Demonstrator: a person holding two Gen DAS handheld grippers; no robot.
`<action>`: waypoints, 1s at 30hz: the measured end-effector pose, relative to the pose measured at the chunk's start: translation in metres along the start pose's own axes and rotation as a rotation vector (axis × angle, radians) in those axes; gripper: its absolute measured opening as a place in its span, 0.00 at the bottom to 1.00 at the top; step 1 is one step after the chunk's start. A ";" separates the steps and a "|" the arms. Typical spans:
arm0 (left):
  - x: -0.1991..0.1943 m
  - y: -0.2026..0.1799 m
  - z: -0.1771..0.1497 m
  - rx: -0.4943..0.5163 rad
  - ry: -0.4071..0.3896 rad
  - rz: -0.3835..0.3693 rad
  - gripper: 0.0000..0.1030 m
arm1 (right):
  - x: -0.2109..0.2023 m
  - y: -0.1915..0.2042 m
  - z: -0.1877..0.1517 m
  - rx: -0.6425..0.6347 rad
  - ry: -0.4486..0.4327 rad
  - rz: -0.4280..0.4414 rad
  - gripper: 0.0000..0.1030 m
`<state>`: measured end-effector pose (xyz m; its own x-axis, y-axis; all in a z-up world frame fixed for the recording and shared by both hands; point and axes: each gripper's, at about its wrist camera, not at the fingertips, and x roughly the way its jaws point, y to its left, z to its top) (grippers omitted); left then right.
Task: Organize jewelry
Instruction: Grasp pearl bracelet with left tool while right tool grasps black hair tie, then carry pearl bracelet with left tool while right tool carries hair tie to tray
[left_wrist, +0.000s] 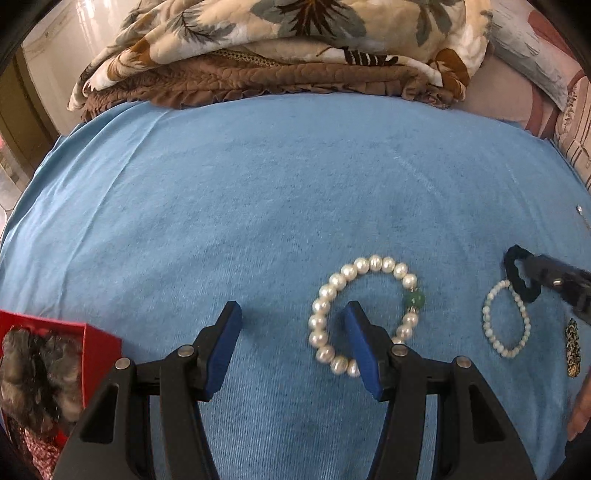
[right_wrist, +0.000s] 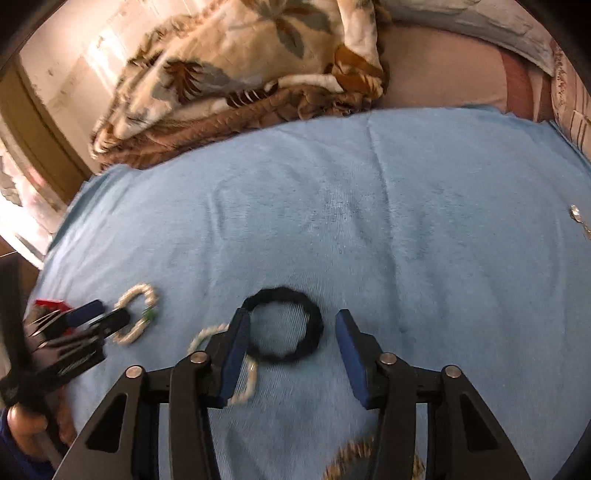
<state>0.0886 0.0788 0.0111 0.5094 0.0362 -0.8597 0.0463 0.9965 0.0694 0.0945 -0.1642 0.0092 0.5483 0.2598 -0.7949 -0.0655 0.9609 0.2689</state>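
A large pearl bracelet (left_wrist: 373, 263) with one green bead lies flat on the blue cloth (left_wrist: 258, 206). My left gripper (left_wrist: 292, 310) is open and low over it. Its right finger stands inside the ring and its left finger outside, so the ring's left side lies between the jaws. Further right, my right gripper (right_wrist: 292, 317) is open around a black scrunchie (right_wrist: 280, 291), its left finger at the scrunchie's left rim. A small pearl bracelet (right_wrist: 201, 338) lies partly under that finger. Blur hides whether the pads touch anything.
A red box (left_wrist: 99, 339) holding something dark and fluffy sits at the left. A speckled hair clip (left_wrist: 572, 347) and a small silver piece (right_wrist: 574, 212) lie to the right. Folded floral quilts (left_wrist: 280, 44) line the cloth's far edge.
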 end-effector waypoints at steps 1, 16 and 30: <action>0.001 0.000 0.001 -0.001 -0.002 -0.002 0.55 | 0.003 0.001 0.000 -0.013 -0.001 -0.014 0.40; -0.052 -0.030 -0.014 0.090 -0.084 -0.035 0.09 | -0.037 0.018 -0.007 -0.108 -0.136 -0.081 0.09; -0.175 0.014 -0.057 -0.020 -0.189 -0.155 0.09 | -0.072 0.045 -0.037 -0.135 -0.175 -0.025 0.09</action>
<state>-0.0491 0.0906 0.1338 0.6490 -0.1303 -0.7496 0.1206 0.9904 -0.0677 0.0213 -0.1361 0.0586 0.6868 0.2261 -0.6908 -0.1546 0.9741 0.1651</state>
